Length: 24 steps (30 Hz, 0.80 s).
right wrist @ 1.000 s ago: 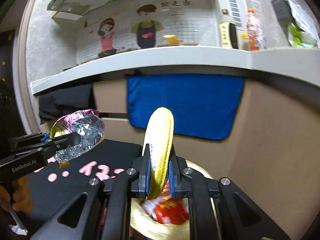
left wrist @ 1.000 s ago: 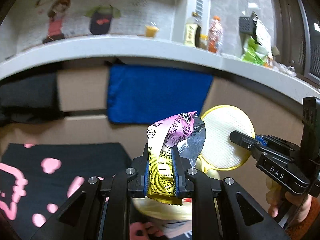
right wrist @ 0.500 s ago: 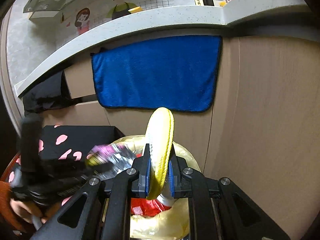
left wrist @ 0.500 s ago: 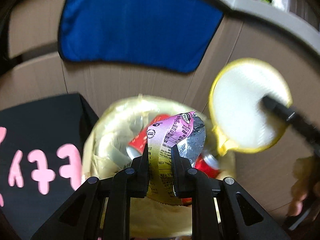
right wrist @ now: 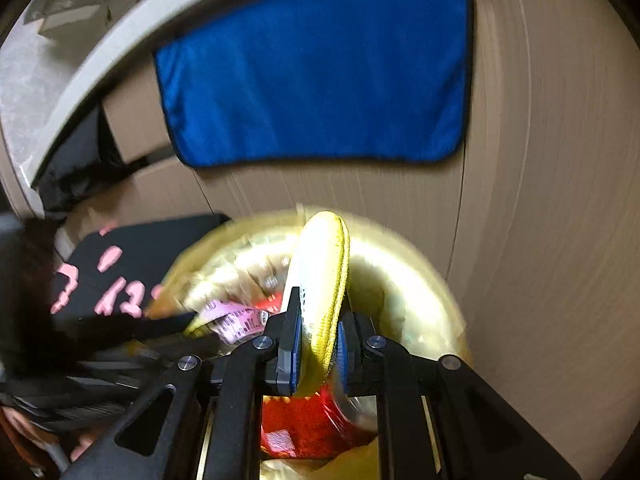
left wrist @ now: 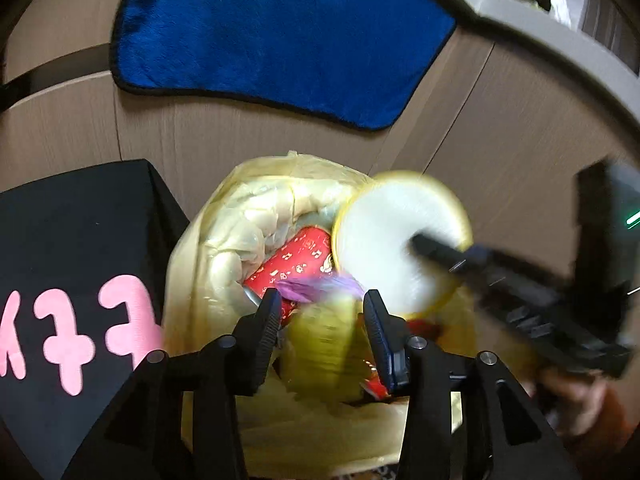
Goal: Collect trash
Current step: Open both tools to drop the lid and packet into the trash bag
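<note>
1. Left tongs (left wrist: 320, 320): jaws spread apart above the mouth of the bin bag (left wrist: 224, 216). The snack wrapper (left wrist: 320, 312), purple at the top and yellow below, sits blurred in the gap between them; no finger visibly presses on it, so judge it as released and dropping.

2. Right tongs (right wrist: 318, 336): clenched on the round pad (right wrist: 324, 280), a flat white disc with a yellow stitched rim, gripped edge-on near its lower rim. In the left wrist view the pad (left wrist: 400, 240) hangs over the right side of the bag opening.

3. Bag contents: a red printed can (left wrist: 296, 260) lies inside, partly under the wrapper. The wrapper (right wrist: 236, 318) also shows in the right wrist view, resting among the red items.

4. Wrapper handling (judgement): thin foil film, very light, limp and slick. It will flutter rather than fall straight, so release it low and inside the rim. If regrasping, pinch a flat folded edge, not the crumpled end.

5. Pad handling (judgement): soft, light and flexible; it bends under a rim grip. The stitched yellow border is the firmest hold. Not fragile.

6. Surroundings: a blue towel (left wrist: 280, 40) hangs on the cabinet front behind the bag; a black cloth with pink marks (left wrist: 72, 264) lies to the left.

7. Risk (judgement): the bag rim is slack film, and a jaw catching it could drag the opening shut.
</note>
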{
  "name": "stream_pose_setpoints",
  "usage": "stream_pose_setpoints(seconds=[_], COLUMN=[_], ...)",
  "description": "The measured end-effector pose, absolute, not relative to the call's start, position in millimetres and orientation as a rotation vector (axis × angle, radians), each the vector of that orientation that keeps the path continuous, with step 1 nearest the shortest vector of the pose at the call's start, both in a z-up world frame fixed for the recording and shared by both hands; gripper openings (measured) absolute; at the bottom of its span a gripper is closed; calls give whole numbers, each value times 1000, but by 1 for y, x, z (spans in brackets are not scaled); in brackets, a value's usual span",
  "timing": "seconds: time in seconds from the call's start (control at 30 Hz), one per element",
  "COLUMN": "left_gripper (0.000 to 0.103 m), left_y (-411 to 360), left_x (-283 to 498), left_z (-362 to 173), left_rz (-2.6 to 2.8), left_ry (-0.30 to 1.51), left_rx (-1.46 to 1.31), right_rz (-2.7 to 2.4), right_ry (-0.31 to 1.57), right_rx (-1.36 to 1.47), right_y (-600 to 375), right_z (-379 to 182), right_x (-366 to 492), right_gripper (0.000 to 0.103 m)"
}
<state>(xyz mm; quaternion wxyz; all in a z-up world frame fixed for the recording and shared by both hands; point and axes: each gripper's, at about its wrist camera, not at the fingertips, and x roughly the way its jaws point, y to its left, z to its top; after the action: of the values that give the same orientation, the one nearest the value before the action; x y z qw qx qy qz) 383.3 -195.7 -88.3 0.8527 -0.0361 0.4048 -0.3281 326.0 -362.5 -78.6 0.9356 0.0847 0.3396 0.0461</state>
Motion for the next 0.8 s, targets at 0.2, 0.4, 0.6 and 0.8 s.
stream_pose_setpoints(seconds=[0.2,0.4,0.6,0.8], left_gripper=[44,44,44,47], left_y=[-168,-147,-125,-93], left_x=[375,357,330,293], left_z=[-64,-49,-44,-38], left_rz=[-679,-591,-519,-418], left_ry=[816,763,779,763], left_rx=[-150,-126,-87,-78], right_rz=[82,75,52,24], right_ry=[776,802,767,694], right_rx=[162,148,178,175], right_y=[-356,-345,-338,-327], right_z=[-109,-112,-91,-58], right_x=[331,325,307,264], right_gripper=[13,18,42,50])
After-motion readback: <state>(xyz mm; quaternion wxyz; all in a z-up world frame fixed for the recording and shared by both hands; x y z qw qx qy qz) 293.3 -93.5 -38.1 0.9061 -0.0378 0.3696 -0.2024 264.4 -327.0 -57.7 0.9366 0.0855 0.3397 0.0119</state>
